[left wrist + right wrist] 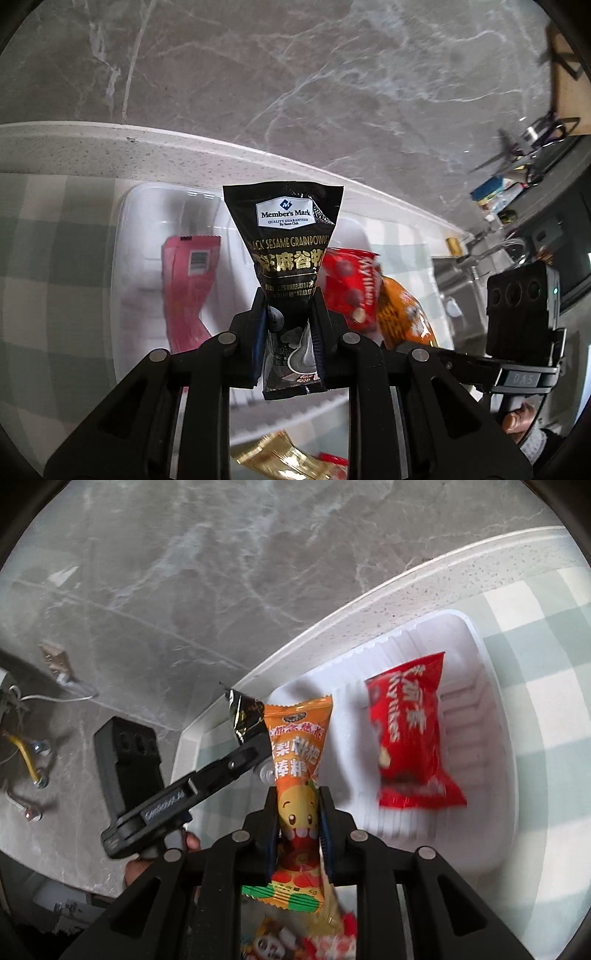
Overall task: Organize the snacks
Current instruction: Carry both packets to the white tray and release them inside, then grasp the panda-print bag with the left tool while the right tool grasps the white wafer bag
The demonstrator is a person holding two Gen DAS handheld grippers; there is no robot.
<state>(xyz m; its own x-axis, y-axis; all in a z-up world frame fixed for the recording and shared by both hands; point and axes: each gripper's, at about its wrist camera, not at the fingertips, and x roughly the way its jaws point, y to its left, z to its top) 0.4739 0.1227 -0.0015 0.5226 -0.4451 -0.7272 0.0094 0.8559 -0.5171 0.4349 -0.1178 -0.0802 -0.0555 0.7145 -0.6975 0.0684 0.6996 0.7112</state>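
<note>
My left gripper (290, 299) is shut on a black sesame-powder packet (284, 229), which stands upright above a white ribbed tray (127, 206). A pink packet (188, 291) lies in the tray's left part. My right gripper (299, 797) is shut on an orange cartoon-face packet (299, 738) over the tray's (493, 701) near-left edge. A red packet (410, 734) lies in the tray to its right. The left gripper (255, 740) with the black packet (243, 712) shows just left of the orange one. The two held packets are close side by side.
The tray rests on a green-and-white checked cloth (44, 258) against a white counter ledge (184, 144) and grey marble wall. More loose packets (295, 941) lie below the grippers. A sink with a tap (465, 280) is at the right.
</note>
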